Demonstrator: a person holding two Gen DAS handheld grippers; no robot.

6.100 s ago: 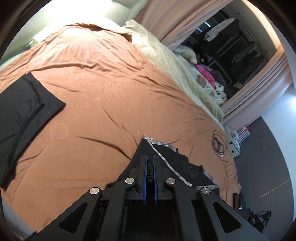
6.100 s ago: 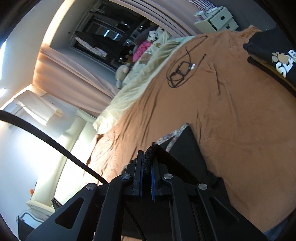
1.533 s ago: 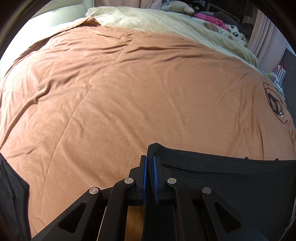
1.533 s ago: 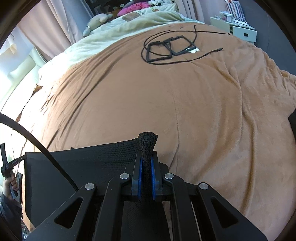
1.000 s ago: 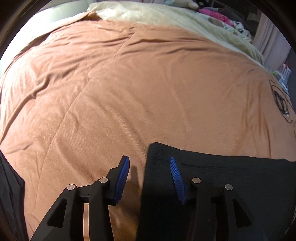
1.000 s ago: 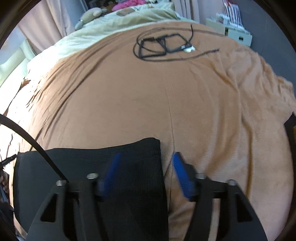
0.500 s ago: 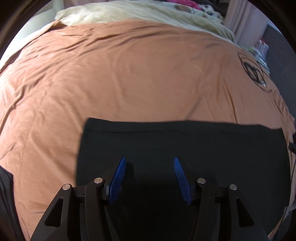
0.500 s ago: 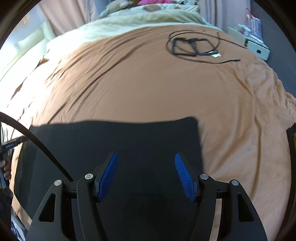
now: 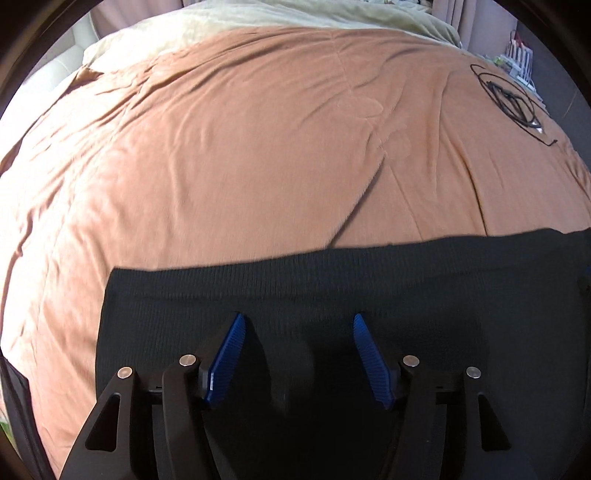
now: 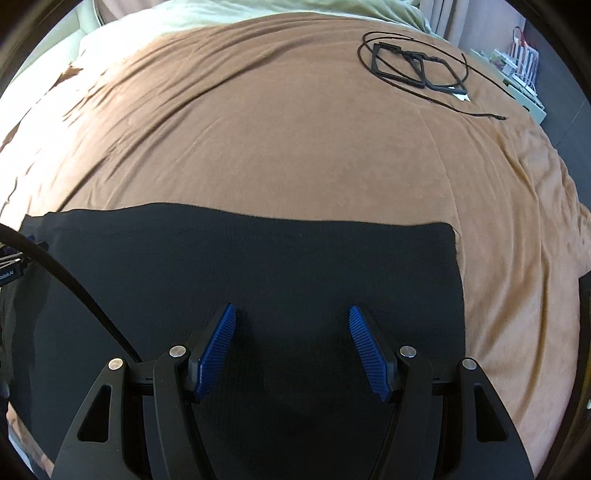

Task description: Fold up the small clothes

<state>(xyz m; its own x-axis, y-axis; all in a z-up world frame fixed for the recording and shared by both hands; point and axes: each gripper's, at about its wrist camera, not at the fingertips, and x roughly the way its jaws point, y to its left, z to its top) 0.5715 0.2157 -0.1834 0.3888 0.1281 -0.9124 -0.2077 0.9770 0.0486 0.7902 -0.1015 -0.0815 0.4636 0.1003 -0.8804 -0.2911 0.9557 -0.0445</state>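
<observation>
A black knit garment (image 9: pixel 332 288) lies flat on the brown bedspread (image 9: pixel 258 147), its far edge straight. It also shows in the right wrist view (image 10: pixel 258 266), with its right corner near the middle right. My left gripper (image 9: pixel 297 350) is open and empty above the garment's near left part. My right gripper (image 10: pixel 290 347) is open and empty above its near right part. The near edge of the garment is hidden under both grippers.
A black cable with two square frames (image 10: pixel 417 66) lies at the far right of the bed, also in the left wrist view (image 9: pixel 511 99). A cream blanket (image 9: pixel 295 14) covers the far end. Another dark cloth (image 9: pixel 14 406) lies at the left edge.
Both grippers opened and let go of the garment's far corners about a second ago. They have since drawn back over the garment, which now lies flat.
</observation>
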